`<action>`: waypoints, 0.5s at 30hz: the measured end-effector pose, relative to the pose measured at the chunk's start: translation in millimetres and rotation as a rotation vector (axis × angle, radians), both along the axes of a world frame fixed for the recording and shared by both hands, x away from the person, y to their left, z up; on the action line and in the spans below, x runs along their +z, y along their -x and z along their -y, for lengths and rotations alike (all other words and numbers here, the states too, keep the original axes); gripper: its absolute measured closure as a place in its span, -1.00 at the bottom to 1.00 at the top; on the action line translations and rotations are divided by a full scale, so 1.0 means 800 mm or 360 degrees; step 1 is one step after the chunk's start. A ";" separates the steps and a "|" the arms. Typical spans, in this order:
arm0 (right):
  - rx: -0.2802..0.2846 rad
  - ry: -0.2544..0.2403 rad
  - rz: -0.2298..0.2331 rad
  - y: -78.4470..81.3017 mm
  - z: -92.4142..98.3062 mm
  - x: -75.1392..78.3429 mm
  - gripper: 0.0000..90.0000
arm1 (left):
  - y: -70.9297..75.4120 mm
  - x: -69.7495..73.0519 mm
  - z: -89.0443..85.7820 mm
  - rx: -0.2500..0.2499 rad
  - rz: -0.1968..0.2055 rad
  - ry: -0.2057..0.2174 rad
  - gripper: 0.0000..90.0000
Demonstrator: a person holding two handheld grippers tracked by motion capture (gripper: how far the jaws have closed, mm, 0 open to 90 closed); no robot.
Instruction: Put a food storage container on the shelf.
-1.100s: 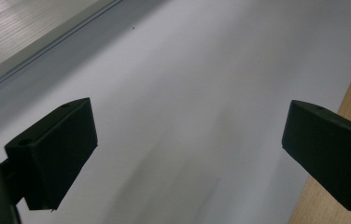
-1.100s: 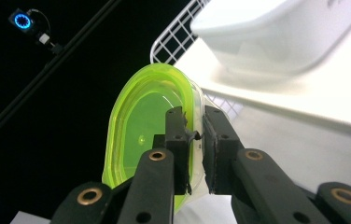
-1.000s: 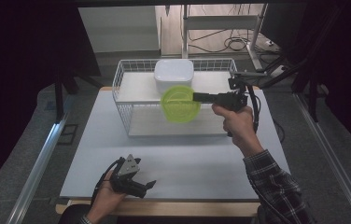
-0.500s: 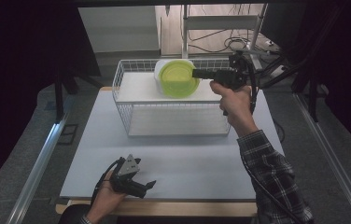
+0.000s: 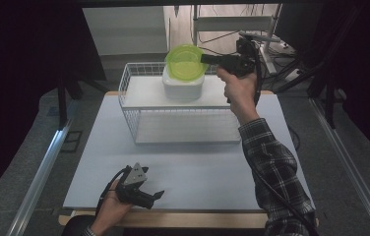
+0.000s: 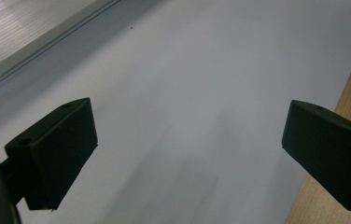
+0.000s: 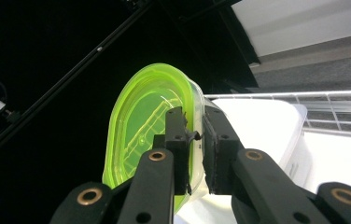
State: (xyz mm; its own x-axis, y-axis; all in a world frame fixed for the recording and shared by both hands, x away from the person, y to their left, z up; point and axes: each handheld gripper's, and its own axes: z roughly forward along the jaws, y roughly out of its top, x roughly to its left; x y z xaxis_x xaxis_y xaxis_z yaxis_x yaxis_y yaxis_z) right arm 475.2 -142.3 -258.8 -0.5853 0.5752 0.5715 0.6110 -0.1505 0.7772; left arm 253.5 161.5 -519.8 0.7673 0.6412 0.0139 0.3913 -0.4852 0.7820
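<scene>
A translucent lime-green container [image 5: 185, 60] hangs in the air over the white wire basket [image 5: 129, 98], just above a white tub [image 5: 183, 87] that stands on the basket's white top. My right gripper [image 5: 205, 58] is shut on the green container's right rim, and in the right gripper view the container [image 7: 138, 128] stands on edge with its rim pinched between my right gripper's jaws [image 7: 195, 149]. My left gripper [image 5: 156, 195] rests at the table's front left in a hand, jaws open with nothing between them [image 6: 187, 149] over the white table top.
The white table [image 5: 198, 167] has a wooden front edge [image 6: 346, 88]. A metal rail [image 5: 40, 172] runs along the table's left side. Behind the basket stand a shelf and cables [image 5: 232, 29]. Dark curtains close off both sides.
My right gripper has lifted the green container from in front of the basket up and back, so that it hangs above the white tub. The left gripper has stayed put.
</scene>
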 end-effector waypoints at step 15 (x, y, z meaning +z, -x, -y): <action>-0.0150 0.0106 -0.0071 -0.022 -0.019 -0.004 0.71 | 0.001 -0.001 0.001 -0.0018 -0.0008 -0.0008 -0.93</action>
State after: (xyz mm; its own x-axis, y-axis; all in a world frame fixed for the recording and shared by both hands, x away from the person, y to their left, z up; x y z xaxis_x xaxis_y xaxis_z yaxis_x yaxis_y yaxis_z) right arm 492.7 -126.8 -261.7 -0.5018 0.6641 0.5542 0.6306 -0.1577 0.7599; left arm 253.1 160.5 -520.5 0.7744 0.6326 0.0133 0.3897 -0.4934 0.7776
